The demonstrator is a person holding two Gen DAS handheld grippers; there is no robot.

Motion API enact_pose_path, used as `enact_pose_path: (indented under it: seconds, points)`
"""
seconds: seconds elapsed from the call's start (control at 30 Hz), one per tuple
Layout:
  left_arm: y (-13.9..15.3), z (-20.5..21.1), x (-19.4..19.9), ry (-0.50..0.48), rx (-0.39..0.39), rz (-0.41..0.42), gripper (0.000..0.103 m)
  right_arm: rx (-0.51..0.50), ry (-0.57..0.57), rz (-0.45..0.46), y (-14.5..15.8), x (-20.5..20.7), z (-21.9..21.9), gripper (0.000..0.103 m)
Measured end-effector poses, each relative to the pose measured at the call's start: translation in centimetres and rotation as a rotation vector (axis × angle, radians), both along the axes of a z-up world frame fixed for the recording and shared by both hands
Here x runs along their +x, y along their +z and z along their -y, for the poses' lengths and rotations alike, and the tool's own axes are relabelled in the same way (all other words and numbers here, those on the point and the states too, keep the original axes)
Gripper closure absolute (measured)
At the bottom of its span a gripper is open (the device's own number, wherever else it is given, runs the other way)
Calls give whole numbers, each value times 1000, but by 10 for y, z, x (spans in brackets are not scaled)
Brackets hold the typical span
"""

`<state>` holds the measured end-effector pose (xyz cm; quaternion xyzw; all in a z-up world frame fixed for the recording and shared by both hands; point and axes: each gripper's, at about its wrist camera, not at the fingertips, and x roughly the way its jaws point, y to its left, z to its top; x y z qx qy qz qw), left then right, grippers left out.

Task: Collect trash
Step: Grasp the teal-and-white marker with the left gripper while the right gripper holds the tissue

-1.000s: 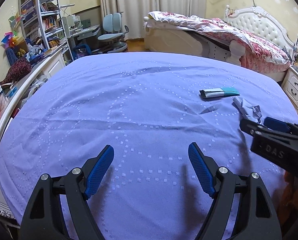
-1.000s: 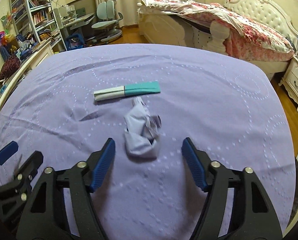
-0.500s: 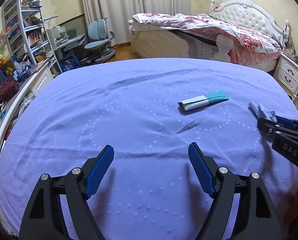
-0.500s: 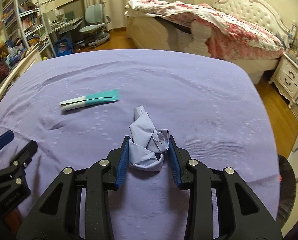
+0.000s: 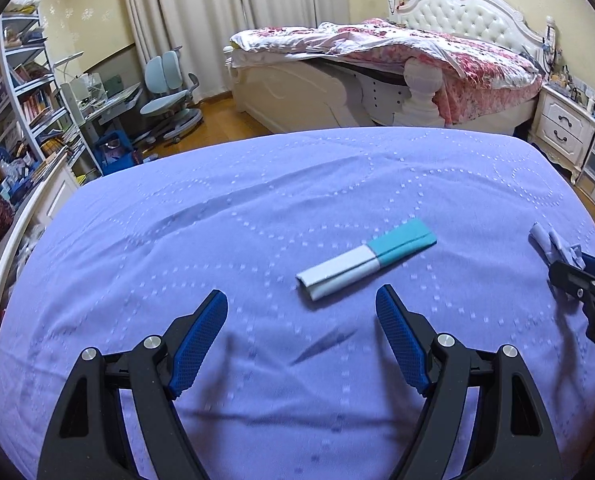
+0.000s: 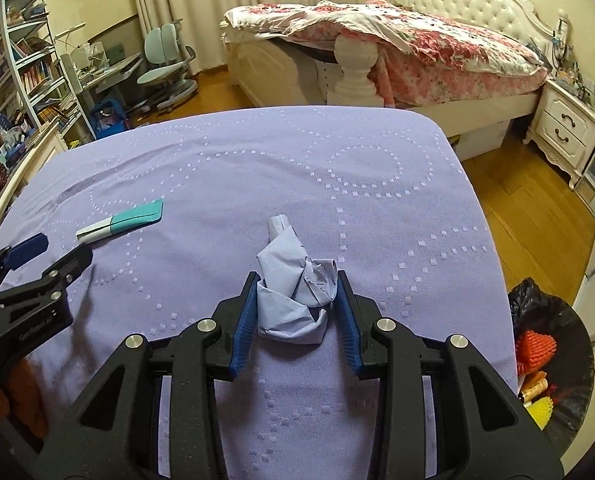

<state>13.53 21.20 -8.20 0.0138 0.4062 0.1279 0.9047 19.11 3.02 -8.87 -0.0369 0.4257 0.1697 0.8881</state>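
A crumpled pale-blue paper wad (image 6: 293, 284) sits between the blue pads of my right gripper (image 6: 295, 280), which is shut on it just above the purple bedspread (image 6: 257, 168). The same crumpled paper wad (image 5: 553, 246) shows at the right edge of the left wrist view. A flat teal-and-white wrapper (image 5: 365, 264) lies on the bedspread just beyond my left gripper (image 5: 301, 300), which stands open with nothing between its fingers. That wrapper (image 6: 121, 220) lies to the left in the right wrist view, with the left gripper (image 6: 49, 254) near it.
A bin lined with a black bag (image 6: 549, 344) holding orange and yellow trash stands on the wood floor at the bed's right side. Beyond the purple bed are another bed with a floral quilt (image 5: 397, 44), a nightstand (image 5: 565, 128), a desk chair (image 5: 169, 92) and shelves (image 5: 21, 92).
My right gripper closed on the crumpled paper wad and both hands have shifted to the right. The wrapper now lies just ahead of the open left gripper.
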Motion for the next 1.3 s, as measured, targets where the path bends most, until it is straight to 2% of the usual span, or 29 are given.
enact_pose_path:
  seconds: [0.37,0.4,0.47,0.5,0.57,0.67,0.77,1.07,1.3]
  points:
    - [-5,4,23,-87,-11,-45,27,30,4,-8,-1,4,2,65]
    - [-5,6,24,-97,-12,-48,30,32,4,-8,-1,5,2,65]
    - [-5,9,22,-136,-21,-45,46,32,4,-8,-2,5,2,65]
    - [-5,12,22,-150,-21,-44,50,31,4,-8,-2,5,2,65]
    - [-4,18,20,-190,-24,-43,67,31,4,-8,-2,5,2,65]
    - [-5,25,18,-222,-26,-46,84,33,4,-8,-2,4,2,65]
    - [-4,30,14,-231,-23,-47,87,32,4,-8,-1,4,2,65]
    - [-2,29,-12,-204,-83,-49,88,35,5,-9,-1,3,4,65]
    - [0,31,-39,-168,-132,-51,89,37,15,-9,-4,-16,10,65]
